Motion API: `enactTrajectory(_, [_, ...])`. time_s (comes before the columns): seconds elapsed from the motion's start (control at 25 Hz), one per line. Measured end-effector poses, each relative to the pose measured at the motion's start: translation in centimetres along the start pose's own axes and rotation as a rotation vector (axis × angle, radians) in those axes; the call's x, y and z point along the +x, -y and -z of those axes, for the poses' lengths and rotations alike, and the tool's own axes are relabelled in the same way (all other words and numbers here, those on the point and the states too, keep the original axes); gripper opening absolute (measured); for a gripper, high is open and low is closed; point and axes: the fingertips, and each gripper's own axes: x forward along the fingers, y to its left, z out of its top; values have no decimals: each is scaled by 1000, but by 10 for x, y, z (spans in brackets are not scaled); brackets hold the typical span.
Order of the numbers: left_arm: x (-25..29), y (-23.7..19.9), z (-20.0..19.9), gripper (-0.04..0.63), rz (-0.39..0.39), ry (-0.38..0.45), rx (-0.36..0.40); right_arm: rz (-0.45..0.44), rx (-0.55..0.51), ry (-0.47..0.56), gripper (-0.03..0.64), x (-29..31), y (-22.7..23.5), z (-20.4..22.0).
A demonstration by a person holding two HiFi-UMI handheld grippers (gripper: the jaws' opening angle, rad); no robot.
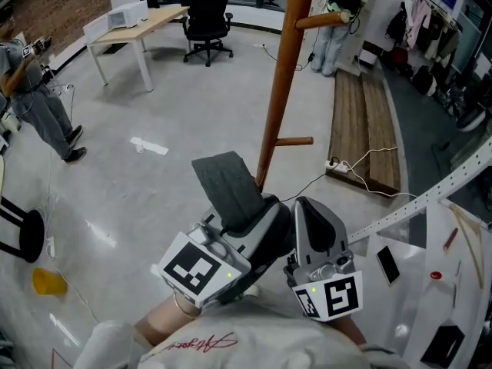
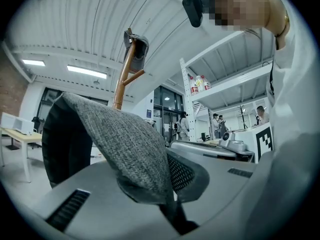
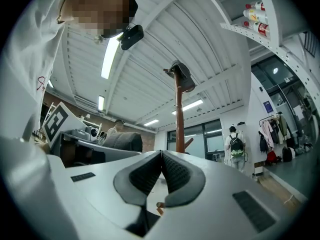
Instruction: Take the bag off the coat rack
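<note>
The brown wooden coat rack [image 1: 278, 83] rises from the floor ahead of me, with short pegs on its pole. A dark object [image 2: 136, 45] hangs at its top, also seen in the right gripper view [image 3: 179, 74]. My left gripper [image 1: 260, 208] is held low near my chest. It is shut on a flat piece of grey woven fabric [image 1: 227, 184], which looks like part of the bag and sticks up toward the pole. In the left gripper view that fabric [image 2: 125, 144] drapes over the pinched jaws [image 2: 169, 170]. Beside it, my right gripper [image 1: 311, 206] is shut and holds nothing [image 3: 161, 160].
A desk [image 1: 134, 29] and black office chair [image 1: 207, 14] stand at the back left. A person [image 1: 34, 98] stands at the far left. Wooden planks [image 1: 365, 121] and a cable lie right of the rack. A white table [image 1: 430, 283] is at my right.
</note>
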Motion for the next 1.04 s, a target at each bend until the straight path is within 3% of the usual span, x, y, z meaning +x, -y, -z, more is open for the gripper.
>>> enactTrajectory(0.6, [-1,-5,4,20,12,-4,-23,18,14,-32,20,4,0,8])
enactTrajectory(1.04, [-5,-7,3,20,17,-4,-26,9,-41,-42,20,11,-9,8])
